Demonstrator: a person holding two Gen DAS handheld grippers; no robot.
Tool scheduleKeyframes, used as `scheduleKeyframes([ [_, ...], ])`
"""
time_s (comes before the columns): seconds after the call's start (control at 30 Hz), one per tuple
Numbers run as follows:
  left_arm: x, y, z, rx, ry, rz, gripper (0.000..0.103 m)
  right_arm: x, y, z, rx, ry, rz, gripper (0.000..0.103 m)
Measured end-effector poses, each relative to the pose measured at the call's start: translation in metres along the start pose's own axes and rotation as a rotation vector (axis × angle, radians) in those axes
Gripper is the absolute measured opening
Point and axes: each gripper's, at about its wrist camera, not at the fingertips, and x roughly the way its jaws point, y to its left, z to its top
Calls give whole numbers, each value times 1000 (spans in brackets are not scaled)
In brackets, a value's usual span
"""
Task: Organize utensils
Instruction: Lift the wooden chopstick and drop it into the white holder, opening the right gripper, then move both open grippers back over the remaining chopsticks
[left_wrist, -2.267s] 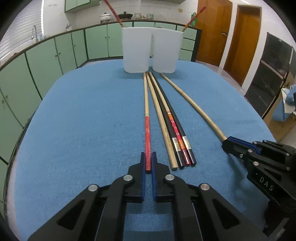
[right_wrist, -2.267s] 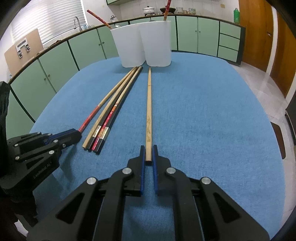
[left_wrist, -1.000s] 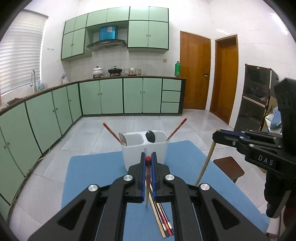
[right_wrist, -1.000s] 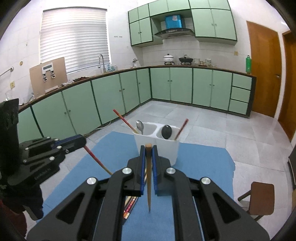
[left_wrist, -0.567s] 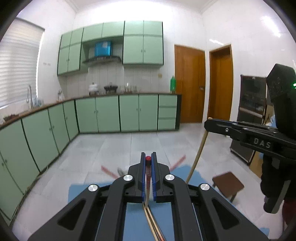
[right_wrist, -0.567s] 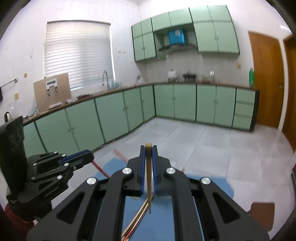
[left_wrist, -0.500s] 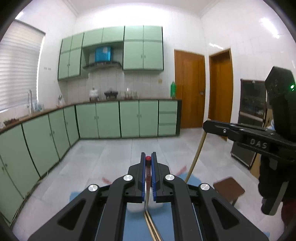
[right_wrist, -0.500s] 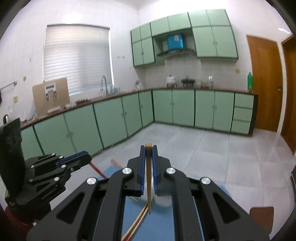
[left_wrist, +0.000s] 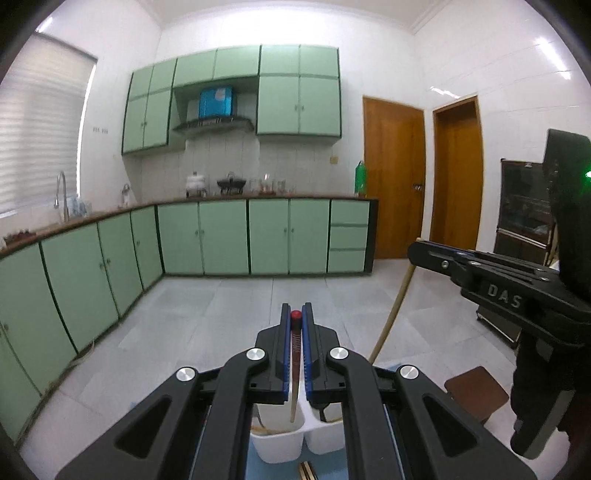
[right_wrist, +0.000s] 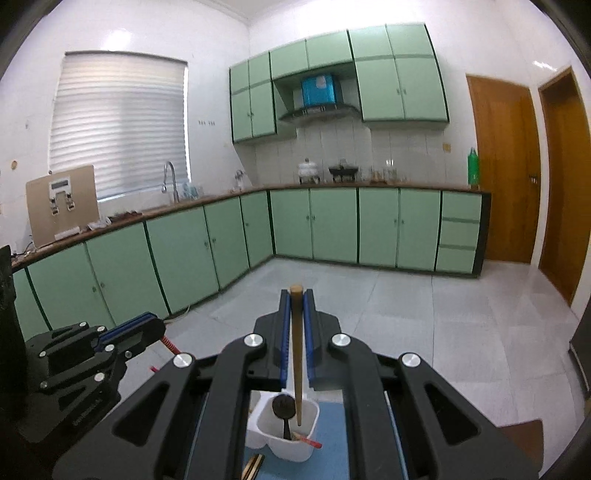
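Observation:
My left gripper (left_wrist: 295, 314) is shut on a red-topped chopstick (left_wrist: 294, 343) that hangs down, its pale tip over the left white cup (left_wrist: 277, 443). Beside that cup stands the right cup (left_wrist: 327, 437). My right gripper (right_wrist: 296, 295) is shut on a plain wooden chopstick (right_wrist: 296, 350), whose tip hangs over the white cup (right_wrist: 291, 448) holding a black spoon (right_wrist: 283, 404) and a red chopstick (right_wrist: 308, 441). In the opposite views the right gripper (left_wrist: 415, 251) and the left gripper (right_wrist: 155, 326) each appear alongside, level with the other. Several chopsticks (right_wrist: 253, 465) lie on the blue cloth (right_wrist: 332, 443).
A brown stool (left_wrist: 476, 391) stands on the tiled floor to the right of the table. Green cabinets (right_wrist: 332, 229) line the far wall and the left wall, with wooden doors (left_wrist: 393, 177) at the right. A dark cabinet (left_wrist: 524, 206) stands at the far right.
Both grippers lifted their chopsticks off the cloth, swung them upright and carried them forward. The cups have slid from mid-view to the bottom, under the fingers.

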Motion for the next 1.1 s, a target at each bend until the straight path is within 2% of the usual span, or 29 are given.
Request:
scheduleKeyframes([
  [0.2,29,10,-23,-30,86,3,6,24,5,-28,2,90,-6,6],
  [0.33,30,17,-34,-58,119,-4,6,26,4,-39,33,126,-3,9],
  [0.43,17,19,-33,-51,103,-1,11,11,0,-37,61,101,-5,21],
  [0.53,2,22,-29,-57,80,-1,22,-9,-2,-34,71,64,-12,27],
  [0.63,-21,23,-29,-69,54,-1,34,-34,-4,-37,80,26,-19,40],
  [0.7,-37,20,-34,-68,46,8,43,-49,-5,-43,80,14,-21,44],
  [0.77,-55,18,-43,-64,35,16,46,-67,-1,-56,71,4,-29,55],
  [0.8,-61,17,-47,-64,32,17,51,-73,-1,-62,67,2,-34,60],
  [0.97,-87,17,-79,-105,38,19,56,-102,8,-108,84,24,-41,74],
  [1.1,-99,12,-110,-90,61,46,59,-113,21,-150,80,55,-75,84],
])
